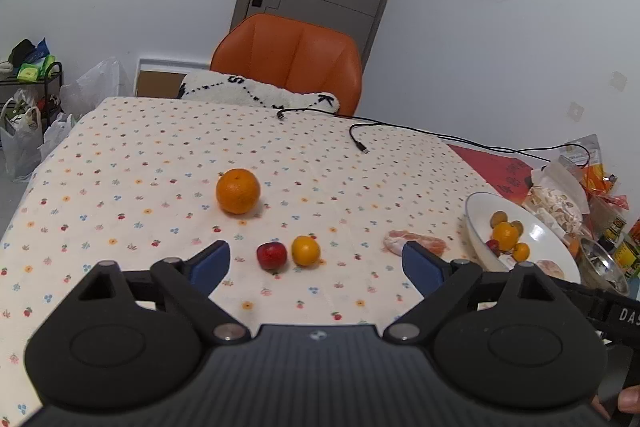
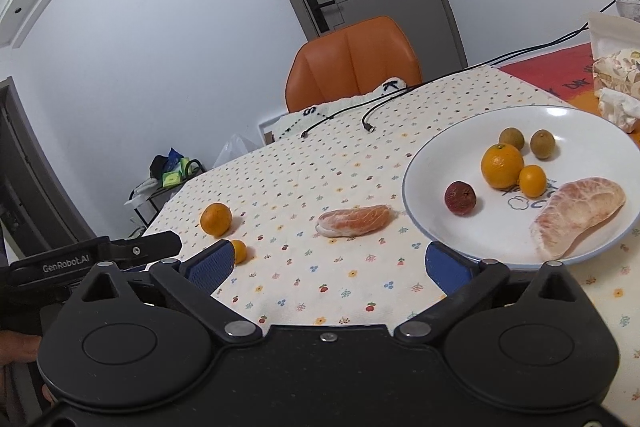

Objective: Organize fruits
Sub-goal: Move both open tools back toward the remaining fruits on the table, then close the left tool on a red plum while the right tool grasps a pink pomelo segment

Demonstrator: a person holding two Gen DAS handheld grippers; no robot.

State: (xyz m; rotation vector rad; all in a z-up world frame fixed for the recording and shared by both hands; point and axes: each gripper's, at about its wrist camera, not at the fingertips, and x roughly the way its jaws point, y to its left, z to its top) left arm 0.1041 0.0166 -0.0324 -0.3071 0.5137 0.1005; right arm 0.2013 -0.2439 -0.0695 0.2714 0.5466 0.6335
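Note:
On the flowered tablecloth lie a large orange [image 1: 238, 191], a small red fruit [image 1: 271, 255] and a small orange citrus [image 1: 305, 250] side by side, and a peeled pomelo segment [image 1: 416, 242]. My left gripper [image 1: 316, 263] hovers open just before the red fruit and small citrus, empty. The white plate [image 2: 440, 155] at right holds an orange [image 2: 502, 165], a small citrus [image 2: 532, 180], a red fruit [image 2: 460, 197], two brownish round fruits and a pomelo piece [image 2: 576, 215]. My right gripper [image 2: 330, 263] is open and empty, near the plate, with the loose pomelo segment [image 2: 354, 219] ahead.
An orange chair [image 1: 288, 59] with a white cushion stands at the table's far edge. Black cables [image 1: 360, 135] trail over the far cloth. Snack packets and a metal bowl [image 1: 604, 267] crowd the right side. Bags and a rack sit on the floor at left.

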